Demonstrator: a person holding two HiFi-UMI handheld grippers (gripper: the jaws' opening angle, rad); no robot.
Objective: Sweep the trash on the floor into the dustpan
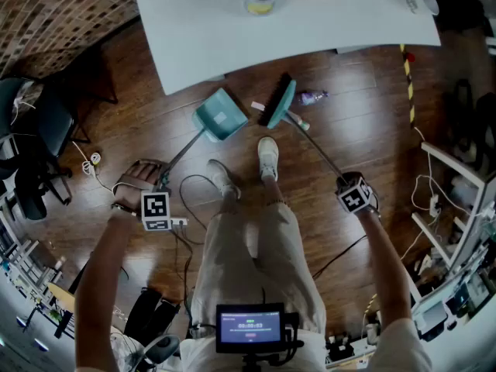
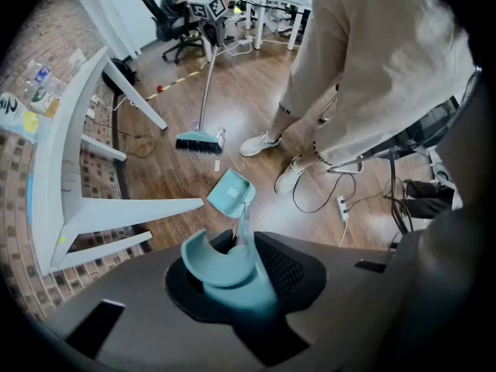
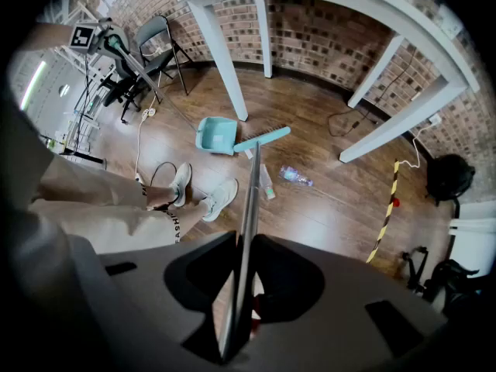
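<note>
A teal dustpan (image 1: 220, 115) stands on the wood floor just ahead of the person's shoes, below the table edge. Its long handle (image 2: 226, 263) rises into my left gripper (image 1: 157, 200), which is shut on the teal grip. The broom head (image 1: 277, 101) rests on the floor right beside the dustpan's right side. Its metal pole (image 3: 248, 231) runs up into my right gripper (image 1: 353, 195), shut on it. A clear plastic bottle (image 1: 312, 97) lies to the right of the broom, a small bottle (image 1: 298, 122) near the bristles, and a white scrap (image 2: 217, 165) lies between broom and pan.
A white table (image 1: 232, 37) with angled legs (image 3: 225, 60) overhangs the floor beyond the dustpan. The person's two shoes (image 1: 267, 157) stand just behind pan and broom. Cables (image 1: 190, 188) trail near the feet. Yellow-black tape (image 1: 408, 84) marks the floor at right. Chairs (image 1: 35, 153) stand left.
</note>
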